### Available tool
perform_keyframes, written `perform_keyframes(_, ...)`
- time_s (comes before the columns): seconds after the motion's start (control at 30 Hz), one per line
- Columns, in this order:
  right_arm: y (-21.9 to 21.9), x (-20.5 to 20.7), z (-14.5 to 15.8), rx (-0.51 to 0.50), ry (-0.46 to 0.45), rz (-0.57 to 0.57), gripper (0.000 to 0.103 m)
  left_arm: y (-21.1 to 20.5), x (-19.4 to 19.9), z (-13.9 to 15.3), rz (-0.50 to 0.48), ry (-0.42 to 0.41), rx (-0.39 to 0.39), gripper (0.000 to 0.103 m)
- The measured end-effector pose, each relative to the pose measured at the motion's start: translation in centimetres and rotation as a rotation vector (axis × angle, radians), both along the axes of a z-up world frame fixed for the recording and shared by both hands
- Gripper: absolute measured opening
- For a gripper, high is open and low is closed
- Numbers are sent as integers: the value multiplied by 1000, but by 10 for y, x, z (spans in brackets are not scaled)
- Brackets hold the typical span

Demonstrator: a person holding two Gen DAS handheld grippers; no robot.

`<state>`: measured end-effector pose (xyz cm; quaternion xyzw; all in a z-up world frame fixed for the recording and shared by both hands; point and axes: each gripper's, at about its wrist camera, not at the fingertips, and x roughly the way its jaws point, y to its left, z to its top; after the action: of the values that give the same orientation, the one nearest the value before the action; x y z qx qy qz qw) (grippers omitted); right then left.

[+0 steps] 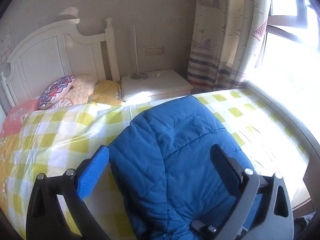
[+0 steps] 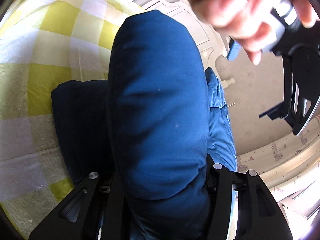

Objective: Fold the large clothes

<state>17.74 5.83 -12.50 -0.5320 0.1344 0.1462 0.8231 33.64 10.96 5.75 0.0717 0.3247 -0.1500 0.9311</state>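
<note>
My right tongs (image 2: 160, 180) are clamped on a thick puffy roll of the blue padded jacket (image 2: 158, 104), which bulges up between the two arms and hides the tips. My left tongs (image 1: 160, 166) hang wide open above the same jacket (image 1: 176, 160), one blue pad (image 1: 94, 172) to each side, touching nothing that I can see. In the right view my left hand (image 2: 236, 14) grips its handle up above. The jacket lies on the bed's yellow-checked sheet (image 1: 60, 140), with pillows (image 1: 56, 91) and a white headboard (image 1: 50, 56) beyond, a nightstand (image 1: 156, 84) and curtain (image 1: 226, 40) behind. I judge the jacket light, soft, springy and rather slick, so it will puff back open. I'd pinch at a quilted seam or hem edge, not the fat middle.
</note>
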Motion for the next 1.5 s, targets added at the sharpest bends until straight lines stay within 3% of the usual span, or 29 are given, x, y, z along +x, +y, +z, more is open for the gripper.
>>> perform_keyframes(0.07, 3, -8, -1, 0, -6, 1, 53, -22, 27, -14, -19, 20, 100, 100)
perform_keyframes(0.13, 12, -9, -4, 2, -13, 3, 53, -26, 60, -46, 21, 102, 187, 101)
perform_keyframes(0.17, 11, -9, -5, 0, -19, 3, 54, -23, 72, -63, 10, 141, 177, 101)
perform_keyframes(0.23, 10, -9, -5, -2, -28, 0, 54, -6, 85, -89, -38, 184, 61, 101)
perform_keyframes(0.3, 10, -10, -6, -30, -36, 0, 54, 12, 95, -104, -22, 256, -53, 101)
perform_keyframes(0.4, 2, -21, 3, -31, -12, 28, 56, 14, 96, -112, -22, 262, -53, 101)
perform_keyframes(0.43, -6, -26, 10, 8, 14, 45, 58, 13, 96, -113, -23, 260, -44, 101)
perform_keyframes(0.5, -26, -40, 28, 122, 64, 73, 73, 12, 97, -115, -25, 259, -39, 101)
perform_keyframes(0.53, -38, -47, 36, 185, 118, 101, 93, 12, 97, -115, -26, 257, -42, 101)
perform_keyframes(0.63, -78, -53, 64, 447, 340, 161, 90, 15, 96, -118, -24, 248, -66, 101)
perform_keyframes(0.7, -98, -42, 84, 624, 457, 171, 80, 15, 93, -119, -10, 225, -68, 101)
perform_keyframes(0.77, -107, -24, 99, 725, 475, 141, 72, 13, 88, -118, 8, 192, -54, 101)
perform_keyframes(0.83, -96, -9, 113, 764, 474, 129, 69, 12, 84, -117, 22, 168, -45, 101)
perform_keyframes(0.93, -49, 3, 119, 695, 481, 142, 68, 12, 84, -116, 28, 167, -43, 101)
perform_keyframes(1.0, -20, 14, 90, 545, 531, 109, 68, 13, 85, -115, 23, 177, -45, 101)
perform_keyframes(1.03, -7, 10, 67, 456, 498, 82, 73, 13, 86, -115, 18, 181, -44, 101)
perform_keyframes(1.13, 17, -8, 18, 232, 246, 61, 87, 14, 87, -113, 5, 195, -43, 101)
perform_keyframes(1.17, 20, -12, 14, 223, 201, 53, 87, 12, 86, -111, 13, 196, -18, 101)
perform_keyframes(1.2, 19, -11, 15, 244, 216, 41, 87, 8, 82, -105, 30, 177, 38, 101)
perform_keyframes(1.27, 15, -6, 19, 252, 242, 51, 87, -4, 66, -86, 103, 87, 185, 101)
perform_keyframes(1.3, 13, -5, 19, 257, 247, 55, 87, -7, 55, -75, 134, 33, 224, 101)
perform_keyframes(1.37, 12, -4, 20, 263, 241, 60, 87, -7, 26, -51, 123, -43, 160, 101)
perform_keyframes(1.43, 11, -4, 20, 270, 241, 68, 88, -6, 7, -41, 74, -33, 44, 101)
perform_keyframes(1.5, 9, -3, 21, 275, 243, 89, 88, -14, 5, -56, 38, 23, 67, 101)
